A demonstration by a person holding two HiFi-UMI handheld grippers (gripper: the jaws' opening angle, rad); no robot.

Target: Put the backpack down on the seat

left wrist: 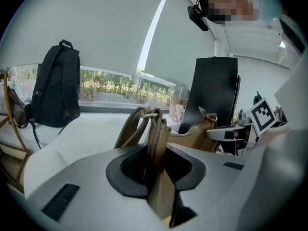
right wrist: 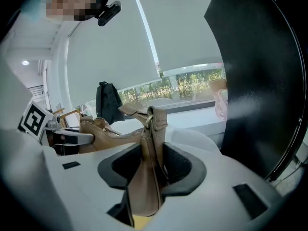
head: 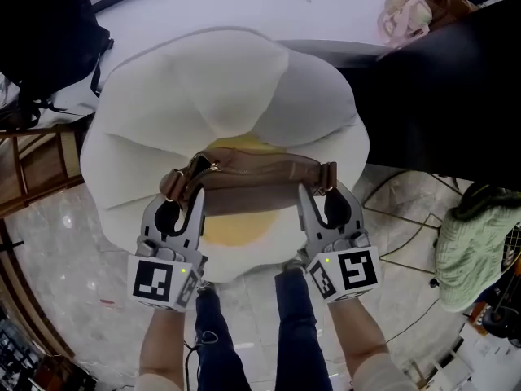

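A tan leather bag [head: 252, 177] hangs level between my two grippers, over the yellow centre [head: 232, 228] of a white petal-shaped seat [head: 228, 80]. My left gripper [head: 181, 194] is shut on the bag's left end, where the strap and its metal ring [left wrist: 153, 129] stick up between the jaws. My right gripper [head: 320, 192] is shut on the bag's right end, with the tan leather [right wrist: 147, 177] pinched between its dark pads. In the head view I cannot tell whether the bag's bottom touches the seat.
A black backpack [head: 45, 31] stands on the white ledge at the far left, also seen as a black backpack [left wrist: 57, 88] from the left gripper. A black panel [head: 440, 96] rises at the right. A wooden frame [head: 32, 165] stands at the left, and a green knit item [head: 476, 251] and cables lie at the right.
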